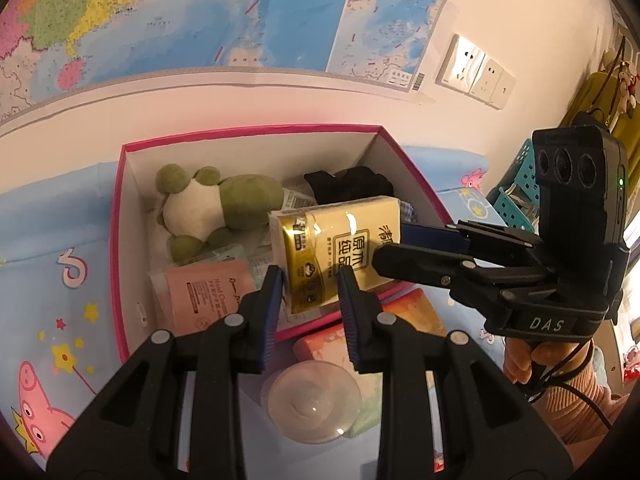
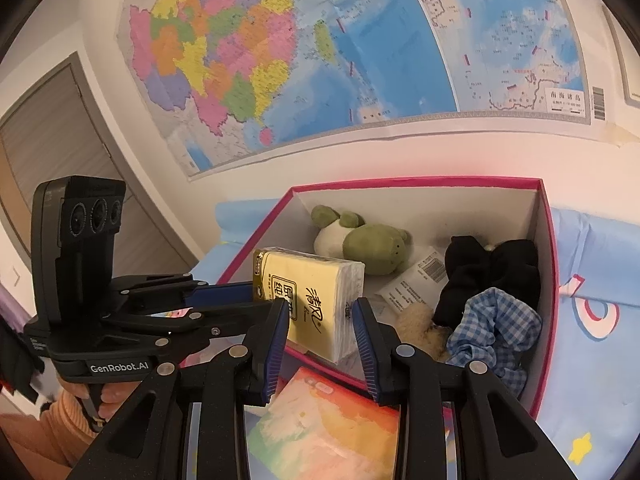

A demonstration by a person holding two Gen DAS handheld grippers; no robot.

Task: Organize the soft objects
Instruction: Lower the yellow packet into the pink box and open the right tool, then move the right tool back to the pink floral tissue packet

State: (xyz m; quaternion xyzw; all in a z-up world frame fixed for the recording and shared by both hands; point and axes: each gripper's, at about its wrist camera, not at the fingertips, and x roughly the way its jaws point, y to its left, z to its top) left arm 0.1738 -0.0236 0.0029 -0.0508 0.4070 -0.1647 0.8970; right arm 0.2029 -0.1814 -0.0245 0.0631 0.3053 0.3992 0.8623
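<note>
Both grippers hold one tissue pack [image 1: 336, 248] between them. The left gripper [image 1: 310, 292] has its blue fingers [image 1: 272, 300] nearly closed, pinching the near end of the pack. The right gripper [image 2: 322, 322] is also nearly closed, and its fingers [image 2: 280, 328] squeeze the other end. In the left view the right gripper comes in from the right side and clamps the far end of the pack. So both are grasping the pack, and neither one has let go.

The pack hangs tilted over the near edge of the pink box [image 1: 116, 216]. Part of it is over the box and part is above the wall. I cannot tell if it touches the wall.

A lot is already in the box. A green soft frog [image 1: 208, 208] lies at the far left. Black cloth [image 2: 488, 276] sits at the far right, with a blue checked scrunchie [image 2: 492, 332] in front of it. A fuzzy tan thing [image 2: 420, 324] lies beside the scrunchie. A pink hand cream packet [image 1: 208, 288] lies at the near left, and some paper slips [image 2: 424, 276] lie on the bottom.

The pack is not down yet. I think it goes in next. On the blue sheet [image 1: 52, 240], near the box, an orange pack [image 2: 328, 428] and a clear round lid [image 1: 314, 400] are left outside.
</note>
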